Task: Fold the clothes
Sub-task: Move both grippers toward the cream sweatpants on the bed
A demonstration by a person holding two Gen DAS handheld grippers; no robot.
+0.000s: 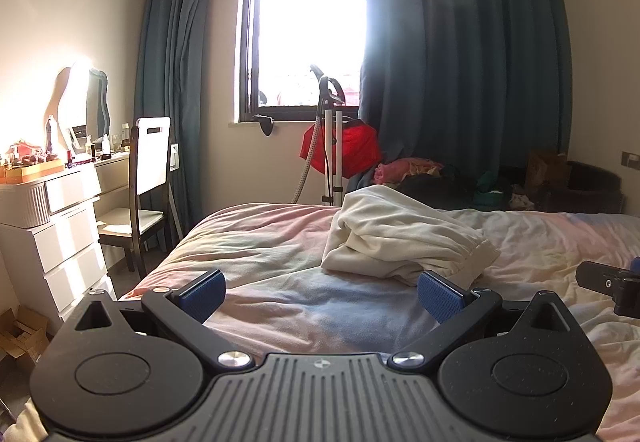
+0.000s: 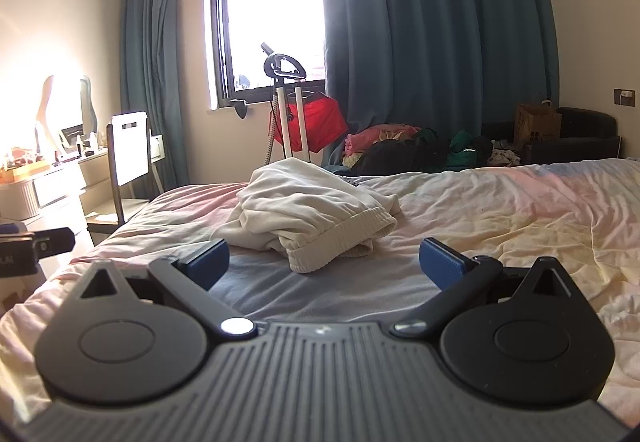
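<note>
Two hand-held grippers hover over a bed, facing a bundled cream garment.

Nearest, the left gripper (image 1: 320, 294) and right gripper (image 2: 324, 262) both stand spread wide, blue pads (image 1: 202, 296) holding nothing. Just beyond, at twelve o'clock from the right gripper and one o'clock from the left, the cream garment (image 2: 316, 218) lies in a loose bundle on the rumpled pastel bedsheet (image 2: 520, 210), ribbed cuff toward the cameras. Farther off, a clothes pile (image 2: 400, 150) sits by blue curtains (image 2: 432, 42). Likely risk: the pads pinching the sheet along with the cloth, or catching several layers and dragging the whole bundle.
</note>
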